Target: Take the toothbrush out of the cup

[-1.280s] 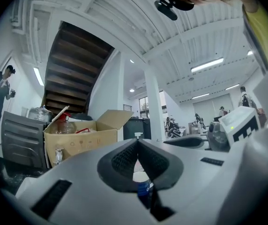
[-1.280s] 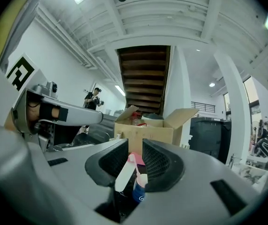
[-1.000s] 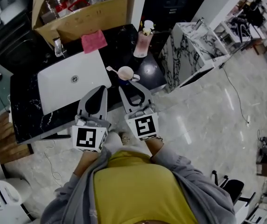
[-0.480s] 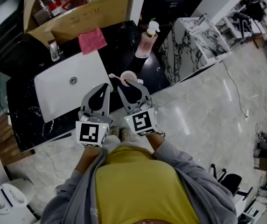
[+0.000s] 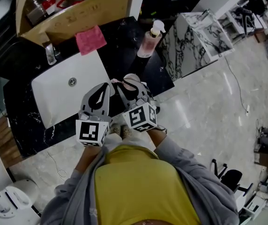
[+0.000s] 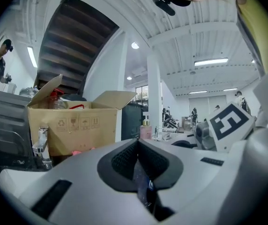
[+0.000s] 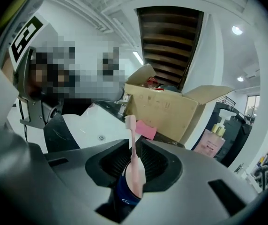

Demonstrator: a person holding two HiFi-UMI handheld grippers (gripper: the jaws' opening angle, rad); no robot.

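A pink cup (image 5: 132,78) with a dark blue base (image 7: 127,195) sits at the front of the black counter (image 5: 120,50). A pink toothbrush (image 7: 131,142) stands upright in the cup, bristles at the top; in the head view the toothbrush (image 5: 117,82) leans out to the left. My right gripper (image 5: 130,83) has its jaws on both sides of the cup and looks shut on it (image 7: 133,149). My left gripper (image 5: 107,86) is just to the left over the sink's edge, shut (image 6: 137,144), with nothing held.
A white sink basin (image 5: 68,86) with a chrome tap (image 5: 49,55) lies left of the cup. Behind are a pink cloth (image 5: 91,39), a pink soap pump bottle (image 5: 150,40) and an open cardboard box (image 5: 73,13). A marble cabinet (image 5: 195,36) stands to the right.
My right gripper has moved forward from in front of the cup until its jaws enclose it. The left gripper has stayed shut beside it.
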